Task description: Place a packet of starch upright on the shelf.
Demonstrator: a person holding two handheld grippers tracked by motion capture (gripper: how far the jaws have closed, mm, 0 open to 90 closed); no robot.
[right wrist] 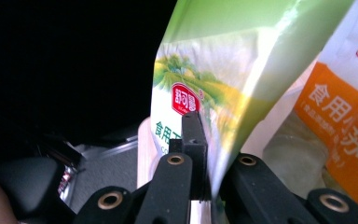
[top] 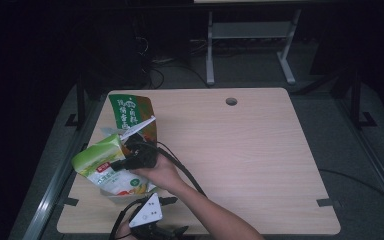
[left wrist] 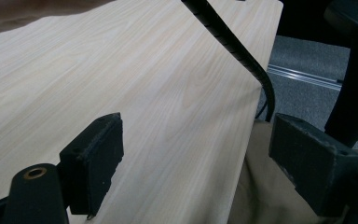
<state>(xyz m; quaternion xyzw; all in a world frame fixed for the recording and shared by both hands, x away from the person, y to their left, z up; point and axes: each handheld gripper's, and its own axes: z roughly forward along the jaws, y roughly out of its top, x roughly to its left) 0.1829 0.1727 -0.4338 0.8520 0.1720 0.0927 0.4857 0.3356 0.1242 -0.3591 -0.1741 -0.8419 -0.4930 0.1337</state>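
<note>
Two grippers at a pale wooden table, one clamped on a pouch.

The right gripper pinches a fold of the light green pouch near the table's left edge (its jaws nearly meet on the film in the right gripper view), beside a dark green bag. The left gripper sits at the near edge, jaws wide apart and holding nothing.

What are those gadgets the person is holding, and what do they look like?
Each hand-held gripper is black with two blocky, flat-padded jaws on arms with brass-ringed pivots. The left hand-held gripper carries a pale three-cornered plate on top. A black cable trails from the right hand-held gripper. The forearms are bare.
</note>
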